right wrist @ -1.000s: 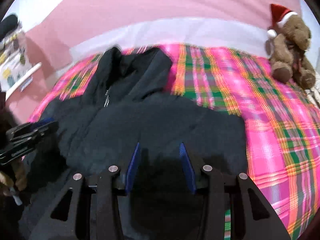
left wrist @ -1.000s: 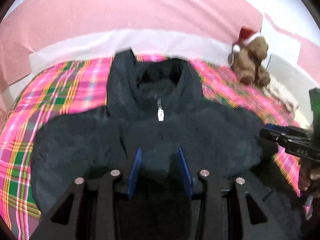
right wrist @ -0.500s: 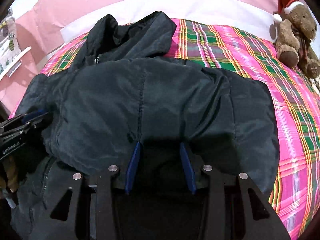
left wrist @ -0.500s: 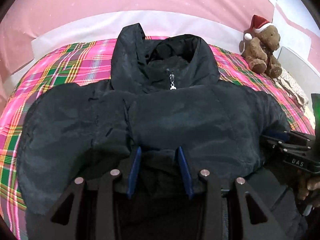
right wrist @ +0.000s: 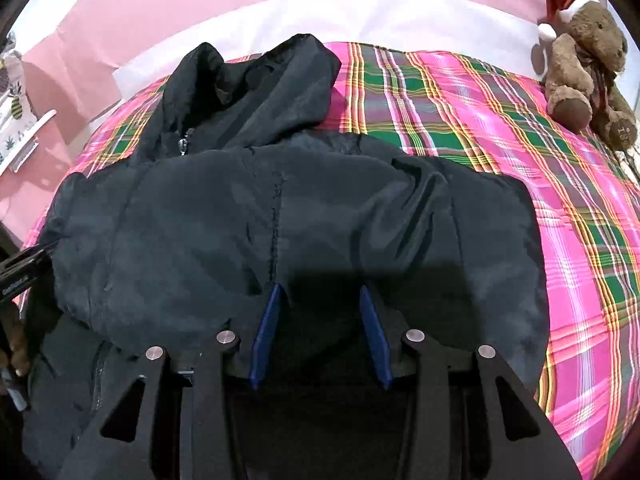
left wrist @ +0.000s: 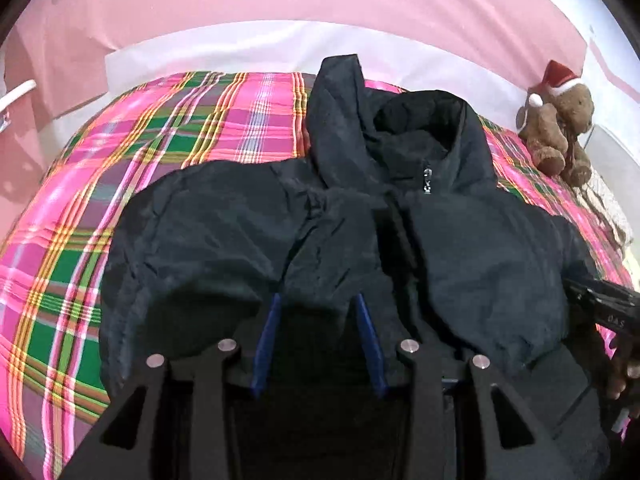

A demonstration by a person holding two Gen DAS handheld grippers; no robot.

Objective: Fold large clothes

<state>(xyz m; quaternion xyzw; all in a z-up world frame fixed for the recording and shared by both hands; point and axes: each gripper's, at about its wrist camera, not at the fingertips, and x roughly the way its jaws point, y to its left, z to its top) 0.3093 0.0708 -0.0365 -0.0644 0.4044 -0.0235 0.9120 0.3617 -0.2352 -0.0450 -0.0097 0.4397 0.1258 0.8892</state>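
Observation:
A large black hooded jacket lies face up on a pink plaid bed cover, hood towards the far wall, zip pull near the collar. It fills the right wrist view too. My left gripper has its blue fingers apart with a thick fold of the jacket's near edge between them. My right gripper is the same, fingers apart around bunched jacket fabric. Each gripper shows at the other view's edge: the right one and the left one.
A brown teddy bear in a red Santa hat sits at the bed's far right corner; it also shows in the left wrist view. A white strip and pink wall run behind the bed. A shelf stands at the left.
Both grippers have pulled back and lifted, dragging the jacket's lower part up and over towards the collar. The views went from blurred to sharp and the left view swung to the left.

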